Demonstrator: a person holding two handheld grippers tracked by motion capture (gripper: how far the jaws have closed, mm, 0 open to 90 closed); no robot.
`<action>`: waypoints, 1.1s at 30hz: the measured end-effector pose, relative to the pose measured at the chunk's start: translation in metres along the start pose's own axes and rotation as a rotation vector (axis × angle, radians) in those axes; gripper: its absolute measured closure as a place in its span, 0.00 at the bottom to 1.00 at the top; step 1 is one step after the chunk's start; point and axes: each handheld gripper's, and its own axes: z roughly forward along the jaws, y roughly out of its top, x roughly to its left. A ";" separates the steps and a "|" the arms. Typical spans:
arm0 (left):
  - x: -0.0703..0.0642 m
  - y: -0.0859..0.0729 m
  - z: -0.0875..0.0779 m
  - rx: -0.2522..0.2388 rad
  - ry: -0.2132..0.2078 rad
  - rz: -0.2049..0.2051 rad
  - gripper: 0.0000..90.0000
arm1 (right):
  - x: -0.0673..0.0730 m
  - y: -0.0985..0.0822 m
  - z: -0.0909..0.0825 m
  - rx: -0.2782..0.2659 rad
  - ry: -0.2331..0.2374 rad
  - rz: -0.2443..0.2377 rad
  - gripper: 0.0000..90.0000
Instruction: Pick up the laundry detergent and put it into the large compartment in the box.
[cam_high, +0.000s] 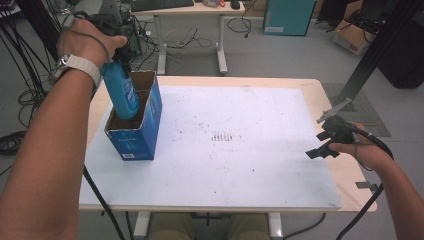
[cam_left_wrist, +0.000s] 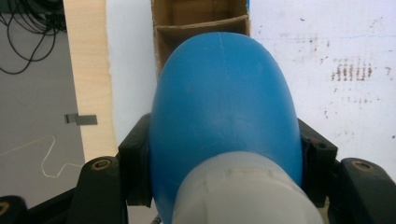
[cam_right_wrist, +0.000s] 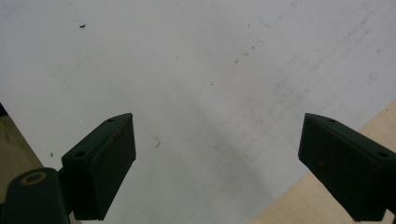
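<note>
A blue bottle (cam_high: 121, 90) with a pale cap end hangs upside down, its lower part inside an open blue cardboard box (cam_high: 136, 131) at the table's left. My left gripper (cam_high: 116, 45) is shut on the bottle. In the left gripper view the black pads (cam_left_wrist: 135, 163) press on both sides of the blue bottle (cam_left_wrist: 224, 112), and the box's brown divided inside (cam_left_wrist: 201, 23) lies beyond it. My right gripper (cam_high: 320, 146) hovers open over the white board's right edge, nothing between its wide-apart jaws (cam_right_wrist: 217, 163).
A white board (cam_high: 225, 140) covers most of the wooden table (cam_high: 320, 92); it has faint dark marks in the middle. Cables, a second desk and boxes stand on the floor beyond the far edge.
</note>
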 end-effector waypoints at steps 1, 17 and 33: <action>0.001 0.000 0.003 0.002 0.000 -0.003 0.42 | 0.000 0.000 0.000 -0.001 0.000 0.002 0.12; 0.004 0.001 0.050 0.008 0.000 0.008 0.42 | 0.000 -0.001 0.000 0.004 -0.001 0.006 0.12; 0.002 0.001 0.088 -0.002 0.033 0.021 0.42 | 0.000 -0.005 0.000 0.009 -0.002 0.017 0.12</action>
